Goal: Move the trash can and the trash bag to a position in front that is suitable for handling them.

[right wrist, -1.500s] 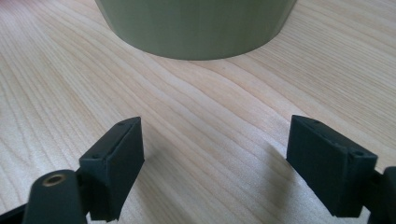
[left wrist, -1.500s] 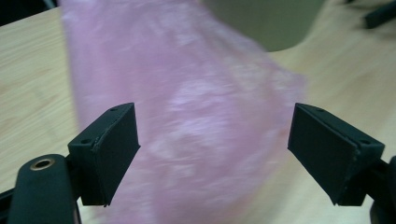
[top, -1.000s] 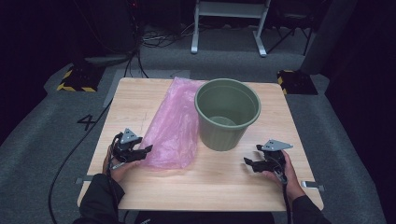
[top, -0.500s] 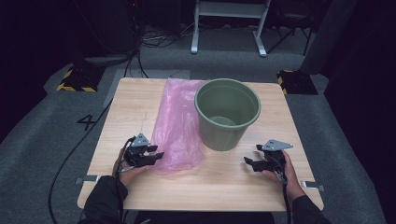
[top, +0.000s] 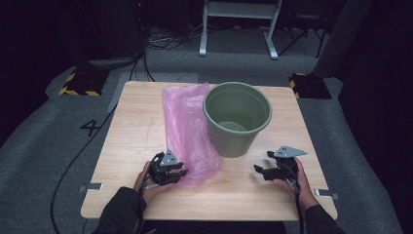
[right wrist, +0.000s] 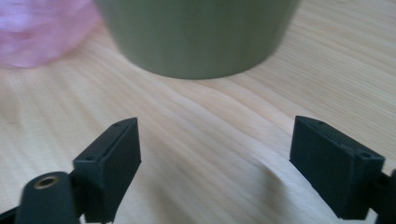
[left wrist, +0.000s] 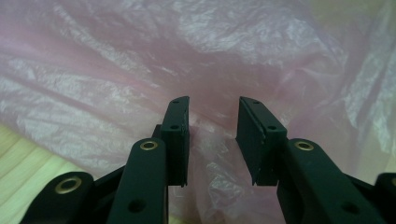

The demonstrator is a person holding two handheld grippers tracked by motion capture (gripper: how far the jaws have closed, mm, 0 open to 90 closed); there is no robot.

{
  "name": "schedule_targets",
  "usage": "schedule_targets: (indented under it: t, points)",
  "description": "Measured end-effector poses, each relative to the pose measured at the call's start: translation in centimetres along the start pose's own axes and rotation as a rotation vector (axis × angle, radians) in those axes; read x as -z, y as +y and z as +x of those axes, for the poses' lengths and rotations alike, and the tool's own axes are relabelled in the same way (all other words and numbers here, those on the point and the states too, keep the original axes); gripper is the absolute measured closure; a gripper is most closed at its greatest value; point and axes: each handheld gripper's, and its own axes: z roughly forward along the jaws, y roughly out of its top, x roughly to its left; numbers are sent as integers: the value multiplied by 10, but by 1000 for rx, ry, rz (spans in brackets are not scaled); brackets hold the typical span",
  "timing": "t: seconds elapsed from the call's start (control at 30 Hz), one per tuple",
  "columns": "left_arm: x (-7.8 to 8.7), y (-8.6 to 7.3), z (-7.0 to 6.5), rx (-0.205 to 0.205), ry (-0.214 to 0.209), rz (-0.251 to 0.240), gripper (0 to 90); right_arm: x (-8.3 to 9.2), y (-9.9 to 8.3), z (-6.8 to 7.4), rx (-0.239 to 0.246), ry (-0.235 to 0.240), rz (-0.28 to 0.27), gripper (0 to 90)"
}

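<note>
At the desk's [top: 126, 141] front-left, the left hand-held gripper [top: 176, 174] noses into the near end of the pink plastic bag [top: 187, 126], which lies flat along the desk's middle-left beside the green bucket [top: 237, 118]. Its jaws have just been closing, likely to pinch the film; the left gripper view shows film [left wrist: 212, 154] between still-parted pads. The right hand-held gripper [top: 259, 170] waits wide open, empty, front-right.

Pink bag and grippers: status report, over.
Left gripper at near end of pink bag, jaws just been closing, film between them, not yet pinched. Right gripper open, idle on table. Green bucket touches bag.
</note>
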Motion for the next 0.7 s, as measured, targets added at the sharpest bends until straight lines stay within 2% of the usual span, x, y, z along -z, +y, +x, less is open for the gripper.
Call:
schedule_targets:
  t: [0.03,0.13,0.2,0.23,0.37,0.47,0.5,0.7]
  points:
    - [-1,1,-3,-12,4,4,636,0,0,0,0,0,0,158]
    - [-5,4,-13,-18,-20,-1,622,1,4,8,10,27,-12,163]
    - [-8,6,-18,-26,-16,-1,606,1,8,18,21,56,-32,174]
    - [-9,6,-20,-29,-18,-2,606,1,8,18,21,56,-32,174]
    - [-12,8,-30,-42,-17,-4,599,-1,13,32,38,96,-43,184]
    - [-13,9,-40,-62,-41,1,598,-3,18,45,56,122,-58,196]
    - [-13,9,-40,-62,-41,1,597,-3,18,45,56,122,-58,196]
    - [-13,10,-45,-74,-54,0,584,-9,28,65,80,183,-79,211]
